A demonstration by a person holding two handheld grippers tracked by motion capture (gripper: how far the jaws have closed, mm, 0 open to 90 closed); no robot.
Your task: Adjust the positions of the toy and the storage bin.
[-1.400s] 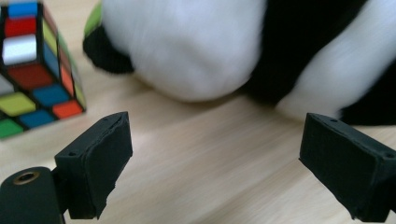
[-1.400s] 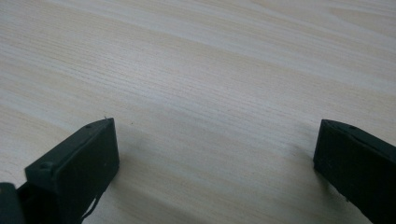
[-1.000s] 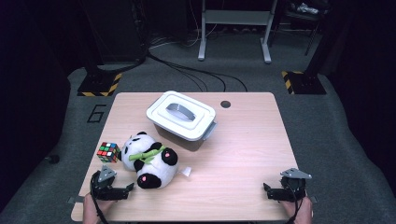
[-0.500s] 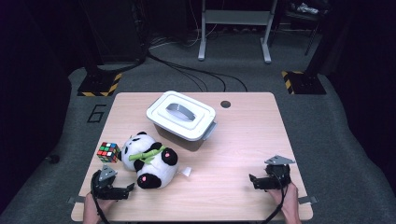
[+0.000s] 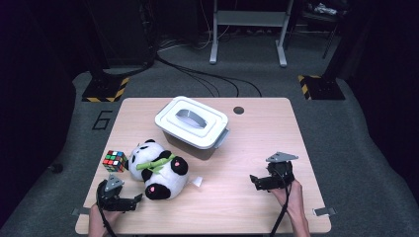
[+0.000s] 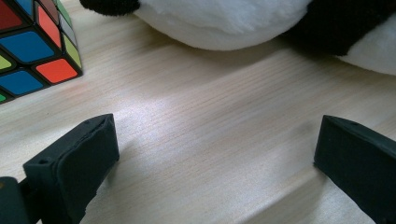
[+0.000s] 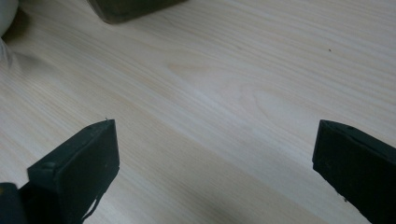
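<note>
Lying beside spread left gripper (image 5: 129,202): black-and-white plush panda (image 5: 157,169) (green leaf at chest), right gripper (image 5: 257,181) spread too

place: lab/studio – dark grey carpet (image 5: 356,148) | hazard-striped stand bases (image 5: 104,90) | floor cables (image 5: 197,74)

A white lidded plastic box (image 5: 191,122) sits at the back-middle of the wooden table (image 5: 257,148); a Rubik's cube (image 5: 114,161) lies near its left edge. A 6 (image 5: 102,120) marks the grey floor, beside black cables (image 5: 207,79).
</note>
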